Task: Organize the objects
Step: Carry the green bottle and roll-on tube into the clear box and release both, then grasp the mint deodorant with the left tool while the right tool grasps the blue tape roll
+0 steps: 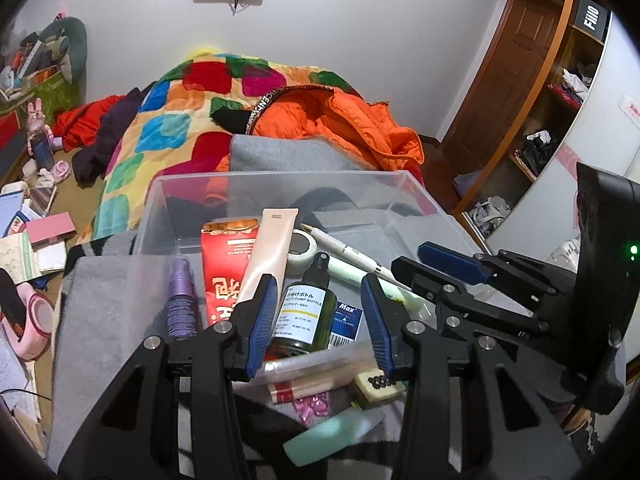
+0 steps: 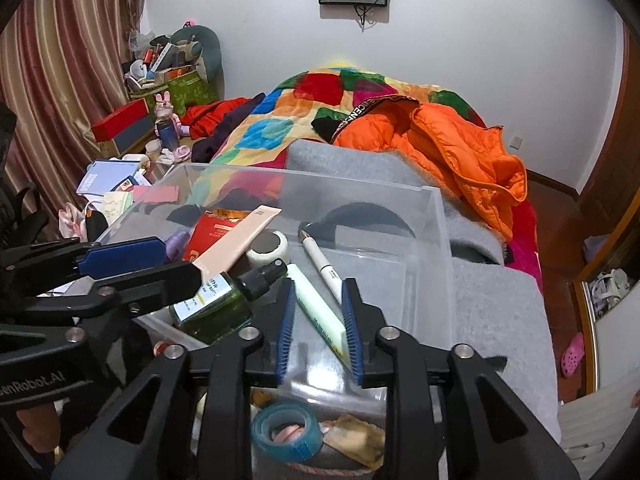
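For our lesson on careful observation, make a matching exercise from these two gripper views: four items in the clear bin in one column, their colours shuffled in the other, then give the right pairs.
Items
1. pump bottle
2. squeeze tube
3. pen
4. foil packet

Colours
A. red
B. dark green with a white label
C. pale peach
D. white

Pairs: 1-B, 2-C, 3-D, 4-A

All four lie in the clear plastic bin.
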A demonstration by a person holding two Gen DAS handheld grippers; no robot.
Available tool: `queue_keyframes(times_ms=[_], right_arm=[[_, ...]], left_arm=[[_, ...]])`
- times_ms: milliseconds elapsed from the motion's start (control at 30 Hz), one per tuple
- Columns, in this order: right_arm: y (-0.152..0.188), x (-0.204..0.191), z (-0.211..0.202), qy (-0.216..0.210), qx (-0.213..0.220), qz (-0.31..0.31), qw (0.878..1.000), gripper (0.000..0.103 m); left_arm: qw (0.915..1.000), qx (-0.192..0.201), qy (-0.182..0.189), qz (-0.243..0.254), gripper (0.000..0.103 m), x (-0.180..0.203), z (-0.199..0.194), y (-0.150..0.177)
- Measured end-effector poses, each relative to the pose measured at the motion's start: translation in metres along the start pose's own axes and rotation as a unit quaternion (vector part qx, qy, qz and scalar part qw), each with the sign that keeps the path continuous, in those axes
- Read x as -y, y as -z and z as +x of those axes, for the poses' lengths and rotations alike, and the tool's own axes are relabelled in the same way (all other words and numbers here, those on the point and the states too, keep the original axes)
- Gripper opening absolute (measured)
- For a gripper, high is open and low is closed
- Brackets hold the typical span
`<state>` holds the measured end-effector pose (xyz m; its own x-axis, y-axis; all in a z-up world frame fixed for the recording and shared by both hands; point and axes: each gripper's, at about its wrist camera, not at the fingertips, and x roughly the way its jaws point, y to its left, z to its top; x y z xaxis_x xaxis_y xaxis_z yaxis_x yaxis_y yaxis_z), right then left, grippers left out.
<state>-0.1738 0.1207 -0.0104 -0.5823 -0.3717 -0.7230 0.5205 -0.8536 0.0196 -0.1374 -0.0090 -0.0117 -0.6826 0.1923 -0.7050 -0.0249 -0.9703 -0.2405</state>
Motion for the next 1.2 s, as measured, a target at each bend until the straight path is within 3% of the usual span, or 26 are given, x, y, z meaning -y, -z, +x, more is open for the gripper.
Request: queue_keyframes(times_ms=[300, 400, 633, 967, 1200], right_arm=[[0.009, 0.007, -0.036, 0.007, 0.032, 0.007, 0.999, 0.057], [0.015, 0.012, -0.049, 0.010, 0.042, 0.011, 0.999, 0.061], [0.038, 0.024, -0.067, 0.019, 0.040, 0.019, 0.999, 0.066], [0.079, 0.028, -0.053, 0.003, -0.013, 0.033, 0.999, 0.067], [0.081, 0.018, -0.038, -0.021, -0.028, 0.021, 0.999, 0.067]], left_arm=[[0.9996, 0.023, -0.010, 0.012, 0.064, 0.002, -0.036, 0.014], [0.9991, 0.026, -0.020, 0.026, 0.069, 0.005, -0.046, 0.023], [0.9987, 0.004, -0.026, 0.043, 0.074, 0.006, -0.049, 0.052], [0.9962, -0.083, -0.011, 0.024, 0.074, 0.001, -0.005, 0.095], [0.9950, -0.081, -0.014, 0.056, 0.079, 0.016, 0.004, 0.094]])
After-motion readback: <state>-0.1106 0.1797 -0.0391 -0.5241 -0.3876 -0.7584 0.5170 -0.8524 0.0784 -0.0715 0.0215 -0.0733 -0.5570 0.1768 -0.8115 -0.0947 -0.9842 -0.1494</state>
